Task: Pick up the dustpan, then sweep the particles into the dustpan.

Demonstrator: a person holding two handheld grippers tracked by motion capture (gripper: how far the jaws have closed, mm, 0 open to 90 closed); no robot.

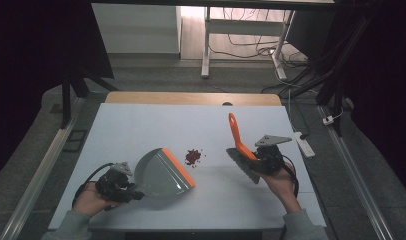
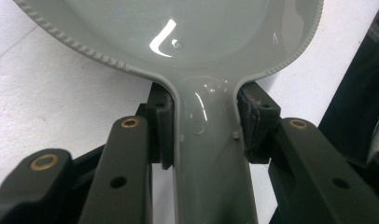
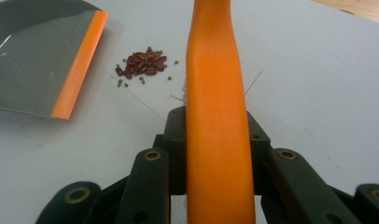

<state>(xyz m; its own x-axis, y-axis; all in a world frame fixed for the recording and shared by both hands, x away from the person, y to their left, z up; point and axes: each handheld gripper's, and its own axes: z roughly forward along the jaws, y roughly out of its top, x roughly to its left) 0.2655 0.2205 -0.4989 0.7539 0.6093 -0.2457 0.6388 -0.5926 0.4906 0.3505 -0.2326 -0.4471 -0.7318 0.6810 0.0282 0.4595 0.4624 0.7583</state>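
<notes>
A grey dustpan [image 1: 161, 174] with an orange lip [image 1: 180, 167] rests on the white table, lip toward a small heap of dark red beans [image 1: 193, 156]. My left gripper [image 1: 122, 190] is shut on the dustpan's handle [image 2: 211, 154], its pads [image 2: 162, 126] pressing both sides. At the right, my right gripper [image 1: 263, 159] is shut on the orange handle [image 3: 215, 116] of a brush [image 1: 241, 150], whose grey bristles [image 1: 244, 168] sit on the table right of the beans. In the right gripper view the beans [image 3: 143, 63] lie beside the dustpan's orange lip [image 3: 80, 65].
The white table top [image 1: 141, 125] has a wooden strip [image 1: 191, 97] along its far edge. A white power strip [image 1: 305, 142] lies off the table's right side. Desk legs and cables stand on the floor beyond.
</notes>
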